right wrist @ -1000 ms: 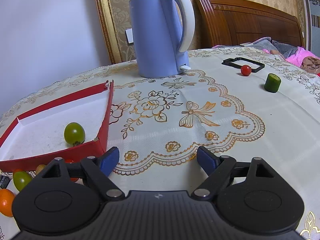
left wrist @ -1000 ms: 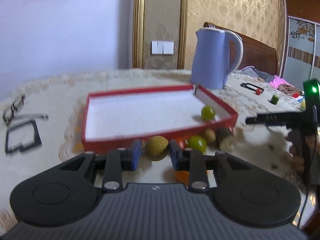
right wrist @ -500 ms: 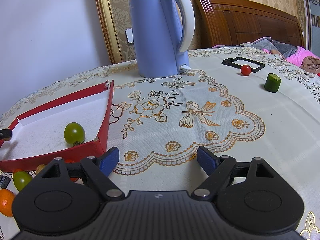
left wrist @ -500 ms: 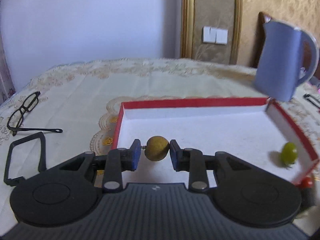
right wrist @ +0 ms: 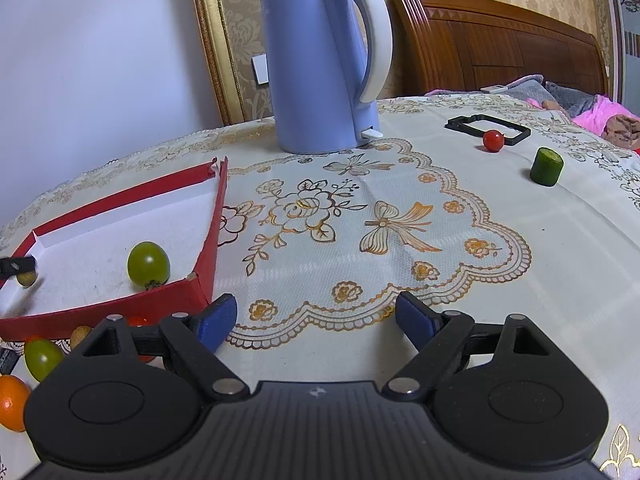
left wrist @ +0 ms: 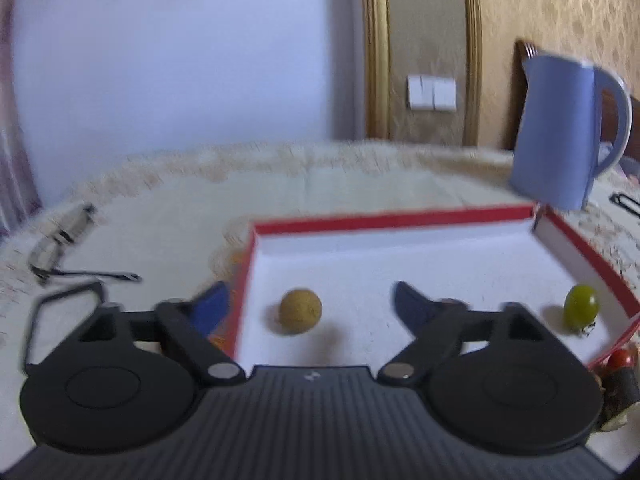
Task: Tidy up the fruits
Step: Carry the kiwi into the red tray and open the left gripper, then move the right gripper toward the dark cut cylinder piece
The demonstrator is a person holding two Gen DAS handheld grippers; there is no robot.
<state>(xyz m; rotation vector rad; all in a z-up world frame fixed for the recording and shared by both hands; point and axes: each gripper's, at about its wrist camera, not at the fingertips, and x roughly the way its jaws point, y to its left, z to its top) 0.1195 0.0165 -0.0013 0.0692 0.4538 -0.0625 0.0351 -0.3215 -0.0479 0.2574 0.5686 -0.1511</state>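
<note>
The left gripper (left wrist: 310, 306) has its jaws spread wide, blue pads (left wrist: 210, 310) well apart, gripping nothing, low and level over the near left. The right gripper (right wrist: 316, 318) is spread wide too, gripping nothing, level and low.

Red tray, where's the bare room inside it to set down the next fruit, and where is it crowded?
Inside the red tray, the white floor lies bare between the brown fruit near the left wall and the green tomato in the right front corner, and across the whole back half. Outside its front wall, the loose fruits crowd the cloth.
</note>
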